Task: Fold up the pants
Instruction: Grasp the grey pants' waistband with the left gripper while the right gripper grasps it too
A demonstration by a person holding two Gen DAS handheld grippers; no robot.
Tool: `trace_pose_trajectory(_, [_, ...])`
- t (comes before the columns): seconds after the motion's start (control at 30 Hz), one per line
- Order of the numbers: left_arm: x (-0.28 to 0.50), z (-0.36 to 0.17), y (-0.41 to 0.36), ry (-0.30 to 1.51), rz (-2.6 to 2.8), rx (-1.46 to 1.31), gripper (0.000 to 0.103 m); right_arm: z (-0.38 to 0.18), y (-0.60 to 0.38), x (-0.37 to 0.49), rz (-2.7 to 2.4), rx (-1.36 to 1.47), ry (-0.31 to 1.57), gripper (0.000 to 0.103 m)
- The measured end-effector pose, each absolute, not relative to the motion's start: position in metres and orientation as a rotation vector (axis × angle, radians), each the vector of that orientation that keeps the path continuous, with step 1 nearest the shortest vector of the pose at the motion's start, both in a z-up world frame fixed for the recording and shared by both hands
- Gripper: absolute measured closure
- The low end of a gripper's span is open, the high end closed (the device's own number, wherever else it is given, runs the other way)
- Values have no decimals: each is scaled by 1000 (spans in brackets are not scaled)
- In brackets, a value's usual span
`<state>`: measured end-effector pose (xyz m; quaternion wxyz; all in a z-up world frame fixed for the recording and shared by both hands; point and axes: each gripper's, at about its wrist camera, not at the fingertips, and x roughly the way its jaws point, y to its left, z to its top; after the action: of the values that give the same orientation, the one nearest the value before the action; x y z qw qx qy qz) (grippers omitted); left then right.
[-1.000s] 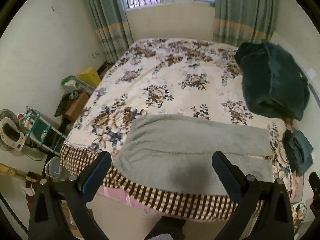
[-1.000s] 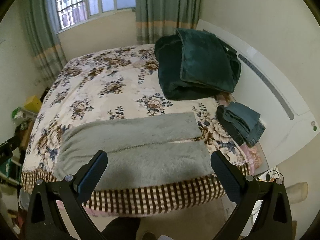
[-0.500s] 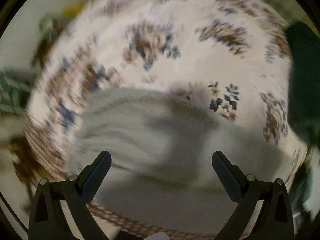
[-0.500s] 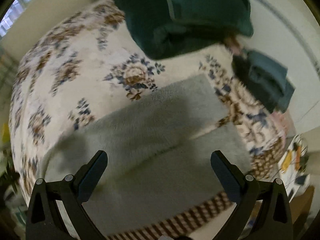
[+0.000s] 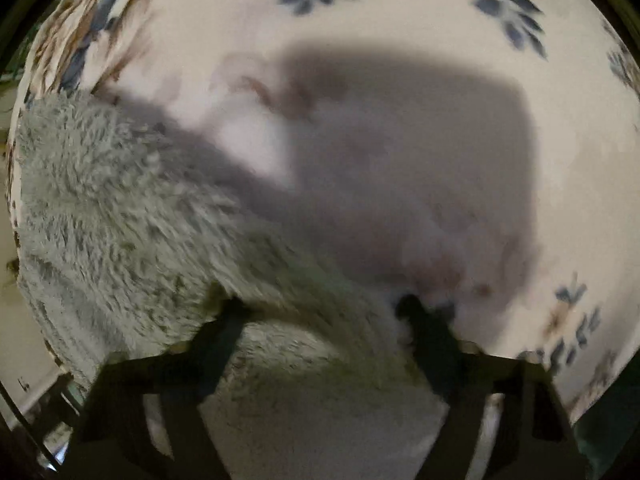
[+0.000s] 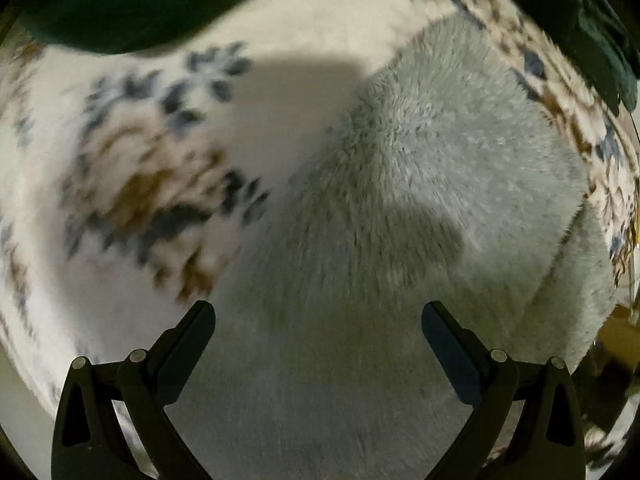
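While both tongs are down close over the bed, each stands wide apart with nothing yet pinched between its fingers. On the left tongs [image 5: 324,312] the left fingertip is sunk into the fuzzy pile of the grey pants [image 5: 120,216] and the right fingertip sits on the floral bedsheet [image 5: 400,20] just past the cloth's edge, so the fingers straddle that edge. The right tongs [image 6: 318,320] hover over the pants [image 6: 440,184], apparently just above the pile; whether the fingertips touch it cannot be told.

From the left tongs the pants spread to the left and toward the near edge of the bed; from the right tongs they run ahead and to the right, ending in a rounded end near the bed's right side. Judged from the two views, the long axis lies along the near edge of the bed, with one tong at each end. The left looks nearer to a grip, being already across an edge; closing there would probably catch one layer.

Beyond the pants, a dark green blanket [image 6: 120,4] lies further up the bed. No brand, label or writing can be read anywhere.
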<state>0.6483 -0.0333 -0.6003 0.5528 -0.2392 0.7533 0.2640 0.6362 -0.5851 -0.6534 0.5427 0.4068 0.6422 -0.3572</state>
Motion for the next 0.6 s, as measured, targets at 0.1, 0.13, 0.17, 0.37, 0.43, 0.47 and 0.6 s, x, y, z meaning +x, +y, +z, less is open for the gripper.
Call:
trace_pose_trajectory(0.1, [638, -574, -40, 1691, 623, -526, 87, -687, -597, 642, -885, 1020, 1528, 0])
trace_pose_trajectory(0.13, [633, -562, -43, 1663, 617, -512, 92, -694, -598, 643, -886, 1023, 1533, 1])
trace_pose_trajectory(0.17, [626, -551, -45, 1633, 597, -516, 95, -702, -599, 644, -886, 1020, 1540, 6])
trace_pose_trajectory(0.37, [565, -461, -58, 1459, 453, -555, 98, -694, -594, 626, -819, 964, 1472, 84])
trace_pose_trajectory(0.43, [533, -418, -66, 1397, 411, -561, 98, -678, -588, 607, -759, 968, 1425, 88])
trace_pose_trajectory(0.47, [520, -400, -68, 1374, 393, -567, 98, -666, -585, 595, -722, 959, 1401, 88])
trace_pose_trajectory(0.6, [442, -359, -35, 1271, 311, -588, 98, -618, -572, 546, -616, 935, 1323, 89])
